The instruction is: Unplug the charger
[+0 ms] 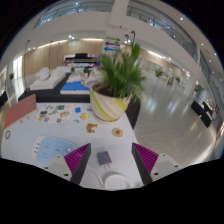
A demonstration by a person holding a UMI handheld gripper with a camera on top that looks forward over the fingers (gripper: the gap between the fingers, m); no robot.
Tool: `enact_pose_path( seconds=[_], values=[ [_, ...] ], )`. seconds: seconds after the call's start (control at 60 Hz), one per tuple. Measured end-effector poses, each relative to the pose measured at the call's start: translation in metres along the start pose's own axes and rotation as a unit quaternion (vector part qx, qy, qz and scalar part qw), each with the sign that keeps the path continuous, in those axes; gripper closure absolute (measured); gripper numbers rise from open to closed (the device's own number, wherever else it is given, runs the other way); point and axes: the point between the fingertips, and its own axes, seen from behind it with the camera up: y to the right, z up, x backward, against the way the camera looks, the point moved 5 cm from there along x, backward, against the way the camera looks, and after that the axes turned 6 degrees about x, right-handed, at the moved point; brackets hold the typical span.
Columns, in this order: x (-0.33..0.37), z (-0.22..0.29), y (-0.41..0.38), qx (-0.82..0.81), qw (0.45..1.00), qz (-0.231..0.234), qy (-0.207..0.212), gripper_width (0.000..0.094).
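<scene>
Bright, open-plan office space fills the background, with a pale shiny floor, ceiling lights and dark furniture far off. Nearer, a white worktop carries a potted plant in a yellow pot, several small round and flat items in a loose row to its left, a blue flat object further back and a reddish flat piece at the left end.

Seen from the gripper's own camera, the gripper has its fingers spread apart, their magenta pads facing inward with nothing pressed between them. Between them, resting on the worktop edge, sits a small dark square thing that I take to be the charger, with a pale rounded shape just below it; whether that is a socket or adapter I cannot tell.

By my judgement the approach is in hand and no grasp is made yet. The next move calls for centring on the charger, closing both fingers firmly on its sides, then pulling straight out along the plug's axis.
</scene>
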Motion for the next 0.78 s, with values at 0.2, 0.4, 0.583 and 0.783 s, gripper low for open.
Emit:
enact_pose_path(
  seconds=[0.2, 0.4, 0.583, 0.783],
  values=[
    [0.198, 0.016, 0.026, -0.022, 1.0, 0.009, 0.011, 0.0087],
    [0.352, -0.041, 0.034, -0.043, 0.999, 0.023, -0.007, 0.0083],
    [0.411, -0.1, 0.036, -0.032, 0.999, 0.038, -0.018, 0.0085],
    [0.428, -0.119, 0.041, -0.022, 0.999, 0.038, -0.005, 0.0082]
  ],
)
